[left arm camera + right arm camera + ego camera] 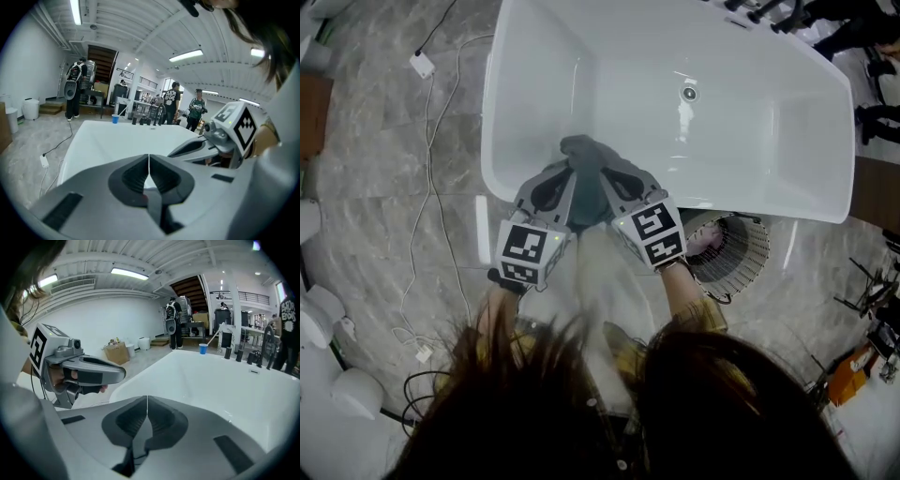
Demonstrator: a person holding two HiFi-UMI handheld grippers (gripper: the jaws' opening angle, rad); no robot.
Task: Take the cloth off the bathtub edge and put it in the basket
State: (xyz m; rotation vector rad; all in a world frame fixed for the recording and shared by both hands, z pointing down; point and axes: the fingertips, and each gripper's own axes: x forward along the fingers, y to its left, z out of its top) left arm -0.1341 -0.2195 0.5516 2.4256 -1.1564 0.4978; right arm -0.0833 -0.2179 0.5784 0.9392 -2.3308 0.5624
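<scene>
Your left gripper (pixel 569 173) and right gripper (pixel 607 173), jaws pressed together, flank the dark cloth (pixel 589 202) draped over the bathtub's (pixel 769 141) near edge. The wire basket (pixel 741 253) stands on the floor at right.

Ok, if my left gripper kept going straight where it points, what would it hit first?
Probably the dark cloth on the bathtub edge, right ahead of the left gripper; depth is unclear from above.

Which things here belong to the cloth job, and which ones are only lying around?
For the job: cloth, bathtub, wire basket.
Just lying about: floor cables, white adapter, blue cup, cardboard box.
</scene>
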